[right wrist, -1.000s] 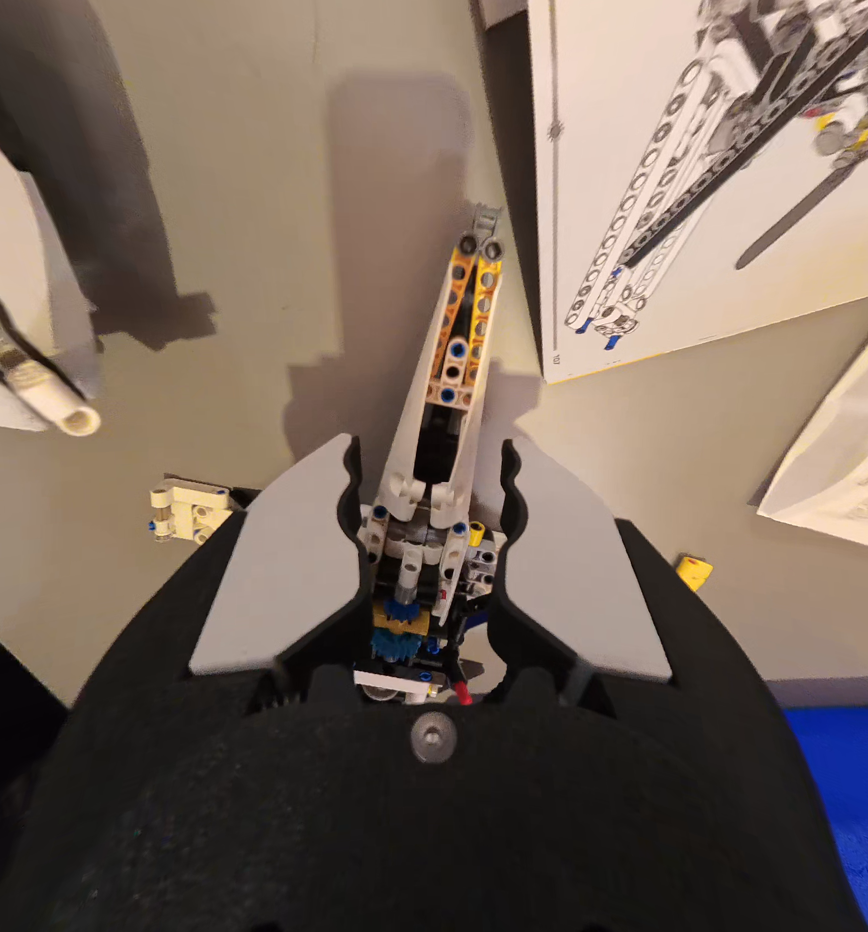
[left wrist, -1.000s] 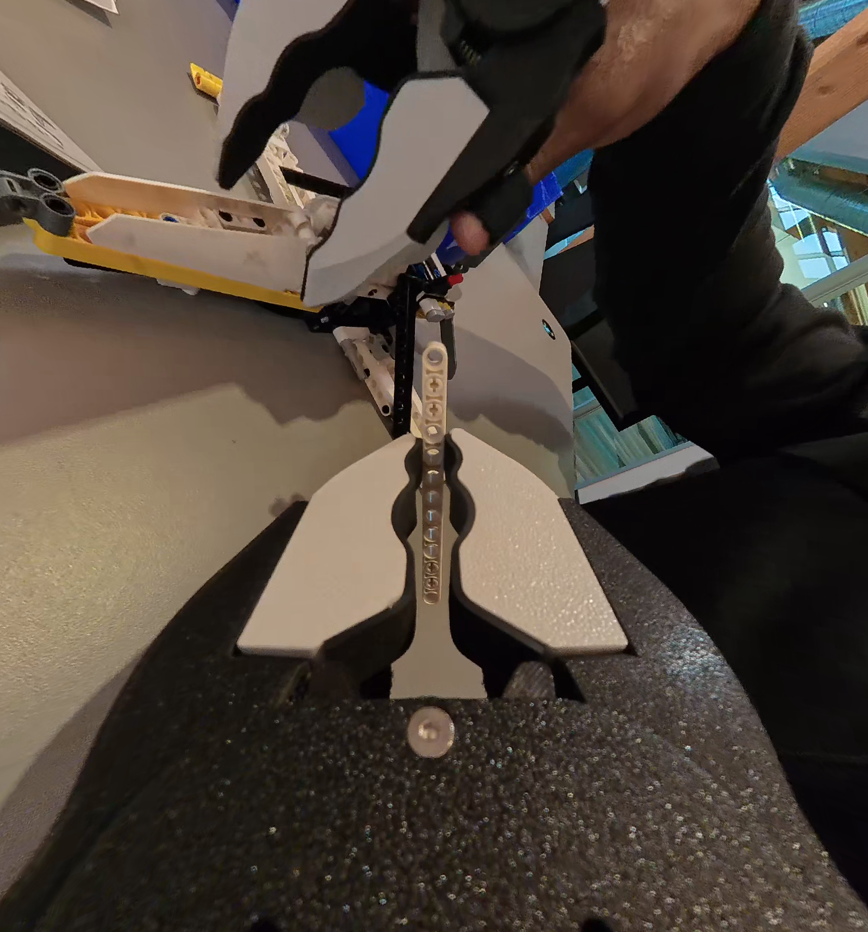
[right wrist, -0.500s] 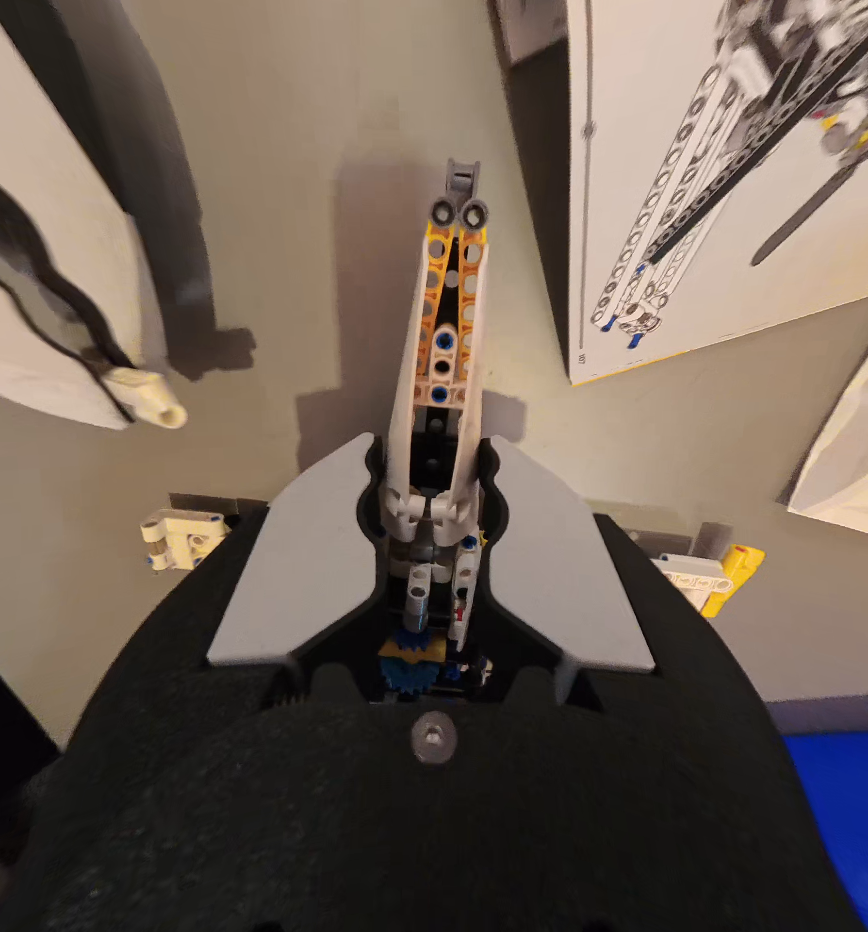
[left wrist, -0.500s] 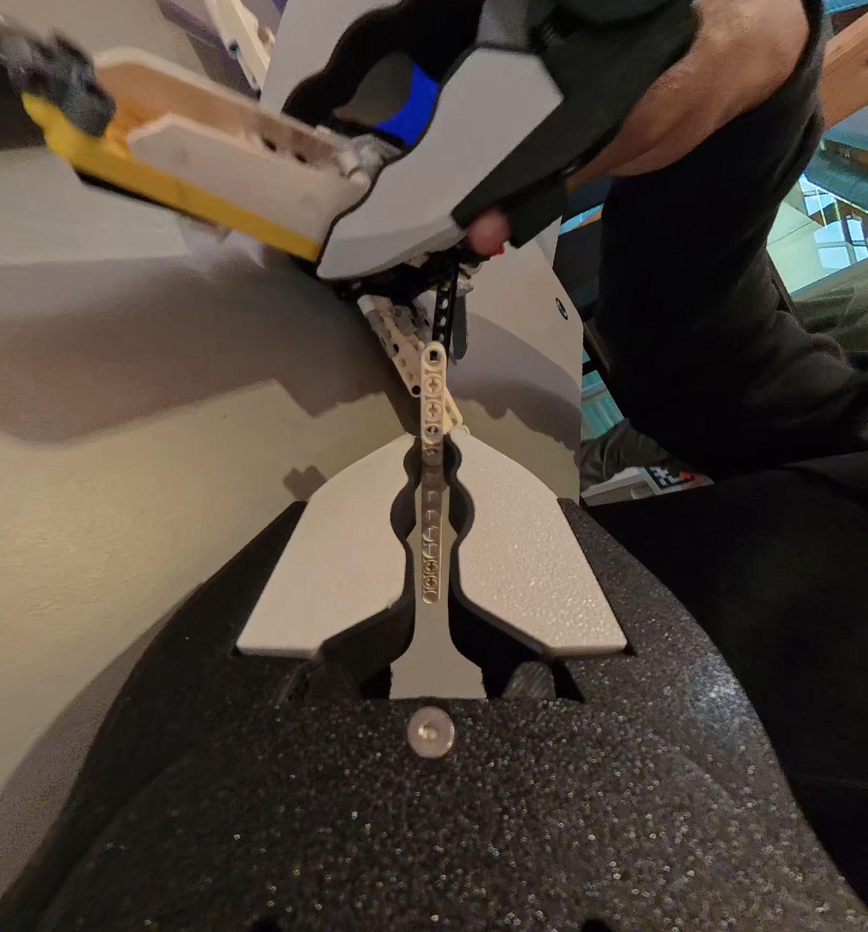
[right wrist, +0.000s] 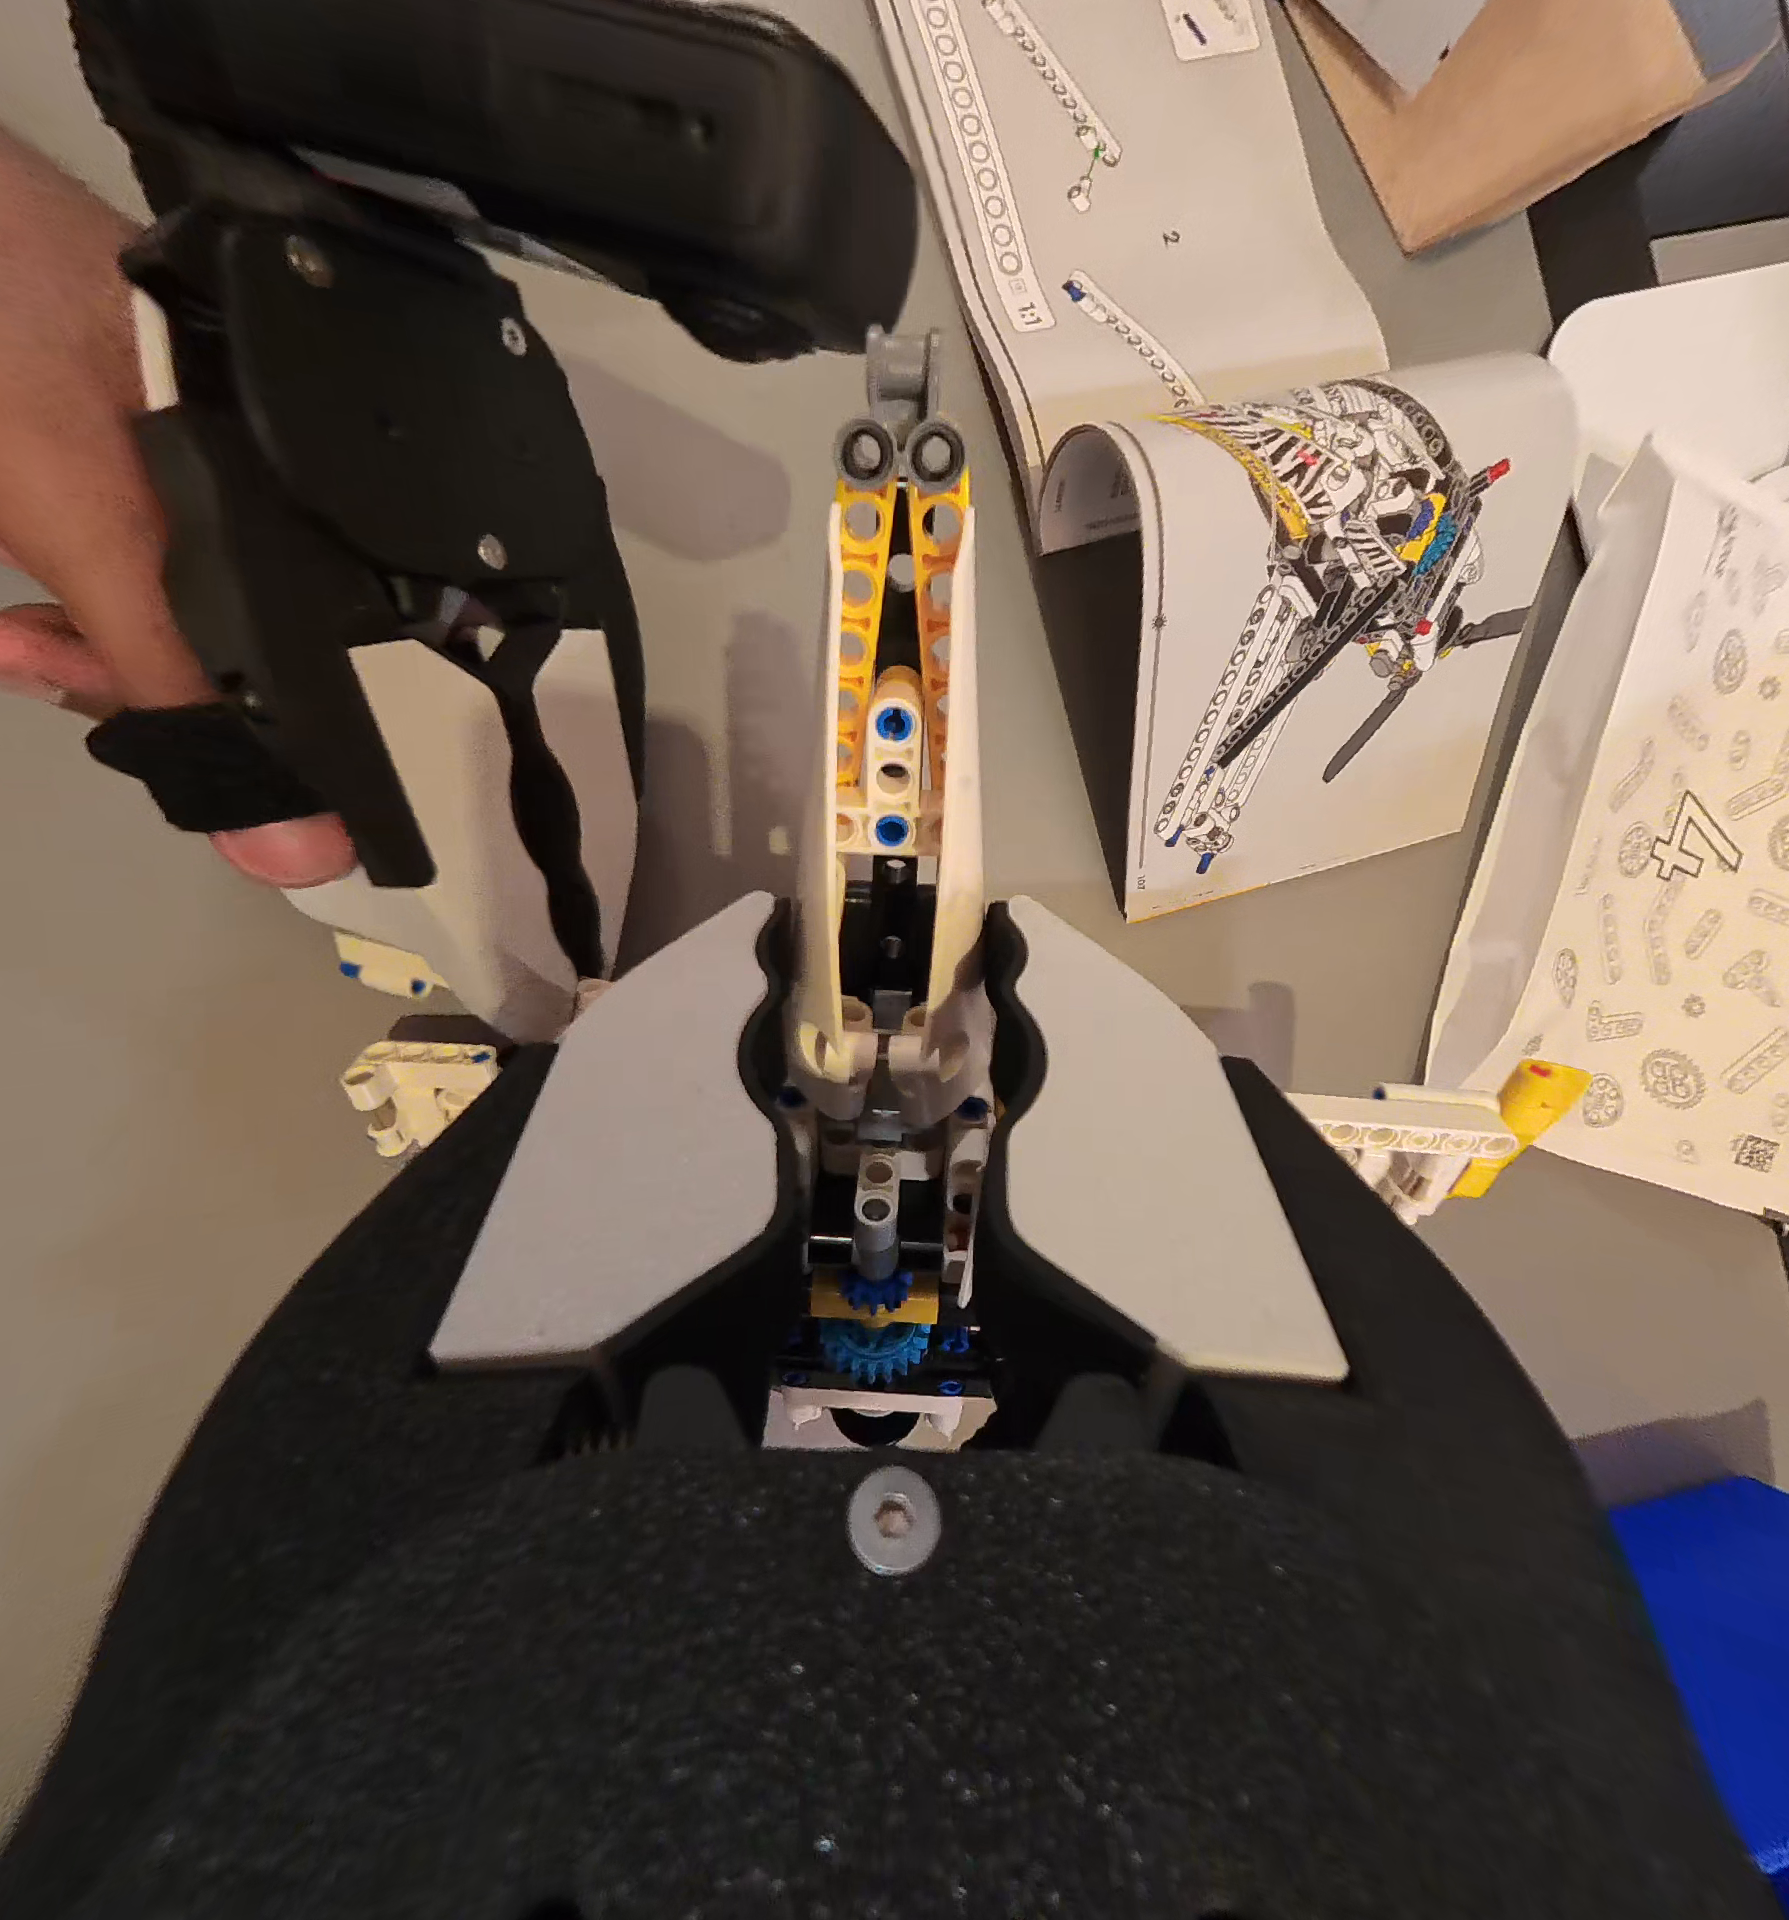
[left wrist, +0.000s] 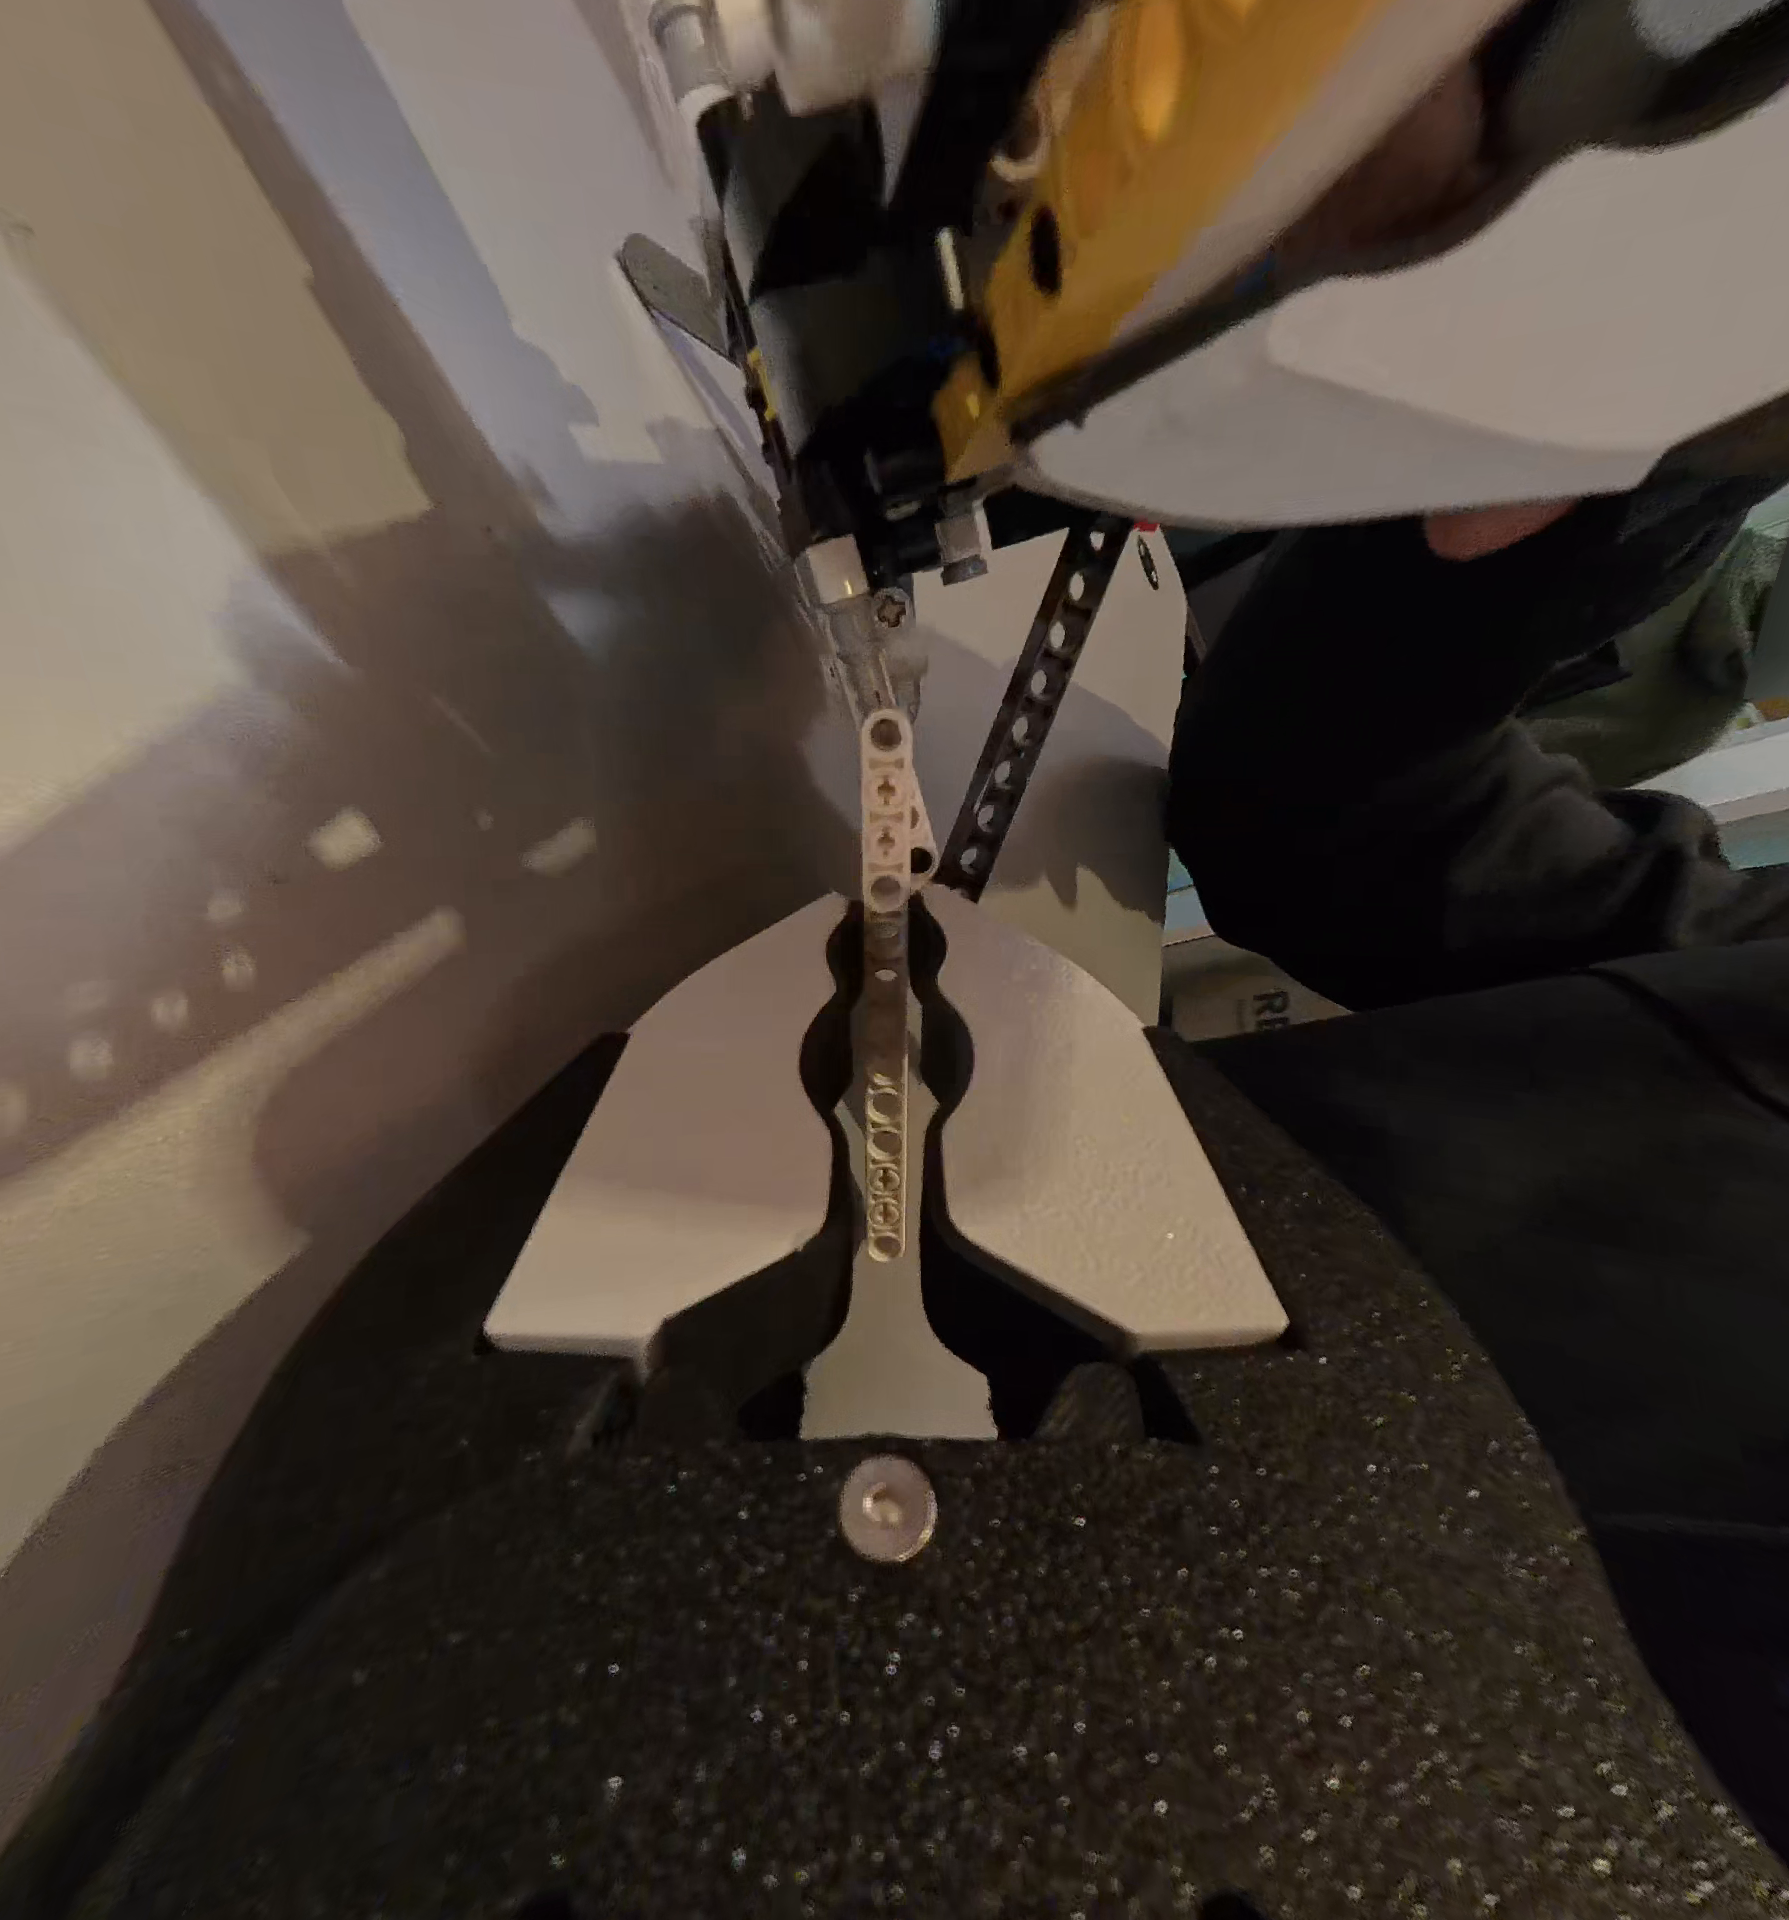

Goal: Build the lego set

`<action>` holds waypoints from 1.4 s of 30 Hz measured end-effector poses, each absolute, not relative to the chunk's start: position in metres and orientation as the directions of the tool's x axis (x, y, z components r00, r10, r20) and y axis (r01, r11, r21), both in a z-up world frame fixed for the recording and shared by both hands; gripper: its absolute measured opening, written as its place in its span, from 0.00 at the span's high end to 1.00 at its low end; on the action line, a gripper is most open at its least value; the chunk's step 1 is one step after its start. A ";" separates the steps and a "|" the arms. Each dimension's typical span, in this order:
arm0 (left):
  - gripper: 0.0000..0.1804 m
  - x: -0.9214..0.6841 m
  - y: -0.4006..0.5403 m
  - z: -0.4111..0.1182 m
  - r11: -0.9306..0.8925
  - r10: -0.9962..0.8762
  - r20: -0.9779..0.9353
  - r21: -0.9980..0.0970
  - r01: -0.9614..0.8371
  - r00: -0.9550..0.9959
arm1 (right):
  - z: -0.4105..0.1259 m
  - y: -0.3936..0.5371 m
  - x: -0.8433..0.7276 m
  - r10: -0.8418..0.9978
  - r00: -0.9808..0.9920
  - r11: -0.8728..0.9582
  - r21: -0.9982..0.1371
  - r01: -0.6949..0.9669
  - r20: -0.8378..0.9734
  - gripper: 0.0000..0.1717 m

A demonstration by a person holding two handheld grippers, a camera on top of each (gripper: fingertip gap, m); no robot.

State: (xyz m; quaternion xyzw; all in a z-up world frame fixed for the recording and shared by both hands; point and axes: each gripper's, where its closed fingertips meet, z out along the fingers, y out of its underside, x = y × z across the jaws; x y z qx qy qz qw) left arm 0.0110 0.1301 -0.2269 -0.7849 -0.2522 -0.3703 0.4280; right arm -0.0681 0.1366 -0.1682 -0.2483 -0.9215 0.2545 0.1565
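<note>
Blurring hides much of the left wrist view, where the table's far side [left wrist: 194,727] smears and the right gripper's load is cut off at the top edge; the left gripper [left wrist: 888,914] pinches a thin white holed strip [left wrist: 888,810]. In the right wrist view, the right gripper [right wrist: 890,935] clamps a white-and-yellow toy model [right wrist: 895,665], its rear hidden between the fingers, beside an instruction booklet [right wrist: 1316,644].

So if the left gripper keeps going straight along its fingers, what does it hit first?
Probably the brick model held above it. The white beam pinched in the left gripper points at the model's black underside, beside a hanging black beam; blur makes depth uncertain.
</note>
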 end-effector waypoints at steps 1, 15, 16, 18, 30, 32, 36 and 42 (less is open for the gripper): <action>0.96 0.011 0.130 -0.227 -0.510 0.076 0.808 -0.472 0.719 0.584 | -0.169 0.136 -0.067 0.532 -0.830 0.751 -0.545 0.372 0.167 0.79; 0.96 0.007 0.144 -0.230 -0.359 0.205 0.836 -0.420 0.833 0.510 | -0.194 0.138 -0.066 0.564 -0.820 0.724 -0.535 0.435 0.097 0.80; 0.96 0.008 0.145 -0.231 -0.347 0.218 0.831 -0.424 0.837 0.511 | -0.197 0.138 -0.065 0.567 -0.819 0.724 -0.529 0.443 0.090 0.80; 0.96 0.008 0.147 -0.232 -0.328 0.252 0.812 -0.441 0.836 0.527 | -0.204 0.137 -0.065 0.575 -0.814 0.718 -0.527 0.455 0.080 0.80; 0.96 0.011 0.145 -0.236 -0.304 0.362 0.708 -0.525 0.795 0.606 | -0.177 0.147 -0.056 0.592 -0.790 0.691 -0.606 0.394 0.161 0.78; 0.96 0.014 0.143 -0.234 -0.271 0.350 0.737 -0.511 0.816 0.578 | -0.169 0.151 -0.043 0.588 -0.788 0.692 -0.617 0.375 0.181 0.77; 0.96 0.020 0.142 -0.226 -0.164 0.279 0.848 -0.421 0.892 0.451 | -0.175 0.162 -0.001 0.574 -0.799 0.676 -0.654 0.340 0.179 0.79; 0.95 0.019 0.139 -0.214 0.041 0.175 0.955 -0.251 0.967 0.240 | -0.208 0.165 0.048 0.685 -0.729 0.437 -0.798 0.415 -0.004 0.81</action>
